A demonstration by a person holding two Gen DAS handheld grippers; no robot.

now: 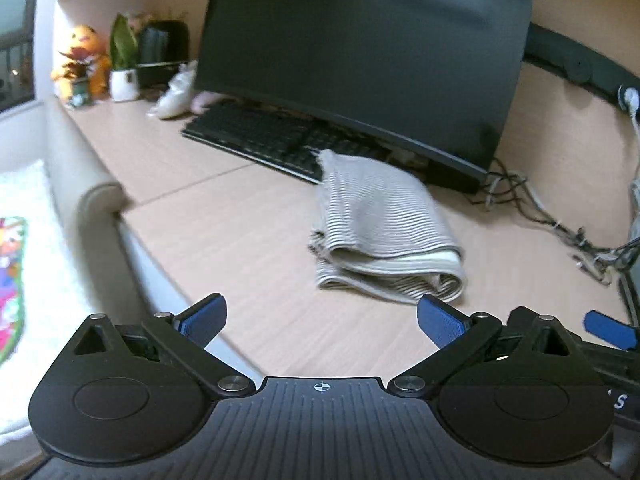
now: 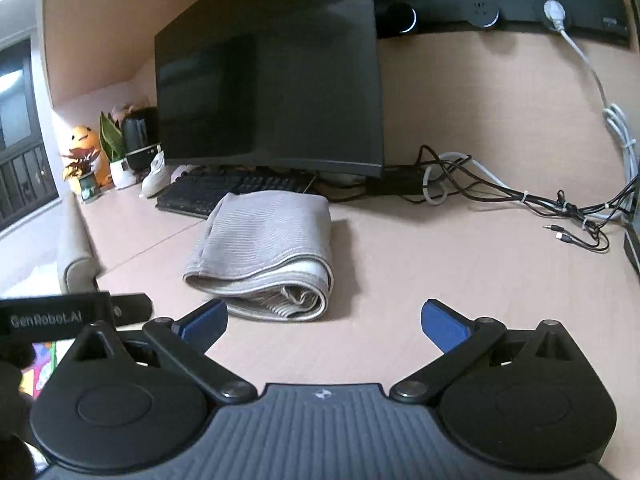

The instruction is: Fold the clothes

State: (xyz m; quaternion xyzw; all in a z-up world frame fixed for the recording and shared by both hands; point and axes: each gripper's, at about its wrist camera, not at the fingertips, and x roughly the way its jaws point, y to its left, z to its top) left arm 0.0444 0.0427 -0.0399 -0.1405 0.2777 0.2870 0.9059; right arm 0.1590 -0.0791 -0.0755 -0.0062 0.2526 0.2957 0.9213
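"GenRobot.AI" reads in white on the black body at the left edge of the right wrist view; an "S" shows at the right edge of the left view, the rest cut off. The left gripper (image 1: 322,322) and right gripper (image 2: 324,322) both hold their jaws wide, gripping nothing. The folded striped garment (image 2: 264,252) lies on the pale wood worktop (image 2: 460,264), just before the keyboard (image 2: 224,192) and the dark monitor (image 2: 272,92), whose top is cut off.
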